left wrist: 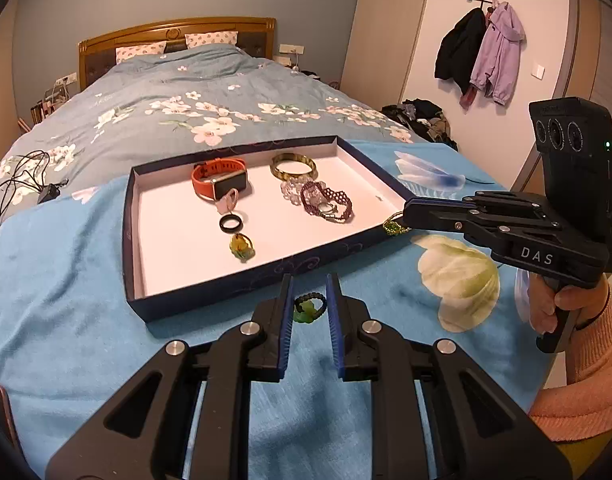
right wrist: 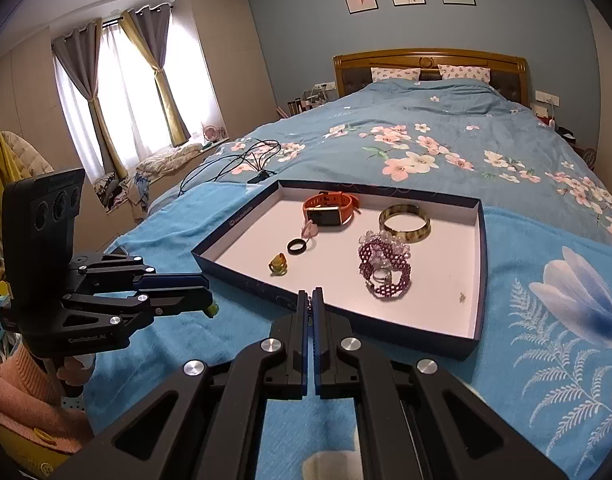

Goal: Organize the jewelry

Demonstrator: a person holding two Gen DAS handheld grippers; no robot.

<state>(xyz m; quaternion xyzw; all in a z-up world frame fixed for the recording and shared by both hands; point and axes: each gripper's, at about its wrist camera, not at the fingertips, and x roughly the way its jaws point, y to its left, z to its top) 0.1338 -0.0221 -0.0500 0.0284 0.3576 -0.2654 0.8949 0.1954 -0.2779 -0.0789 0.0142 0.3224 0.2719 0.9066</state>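
With the right hand-held gripper (left wrist: 404,216) clamped on a green beaded bracelet (left wrist: 395,225) beside the tray (left wrist: 210,286), the left hand-held gripper (left wrist: 310,292), half open around the green ring (left wrist: 308,307) on the blanket (left wrist: 66,280), needed a centred, gentle pinch.

tray (left wrist: 210,292) near wall blocks low entry | front-left floor bare | bracelets (left wrist: 326,200) crowd right

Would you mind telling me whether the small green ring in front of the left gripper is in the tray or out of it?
Out: the green ring lies on the blue blanket, outside the tray, between the left gripper's open fingers.
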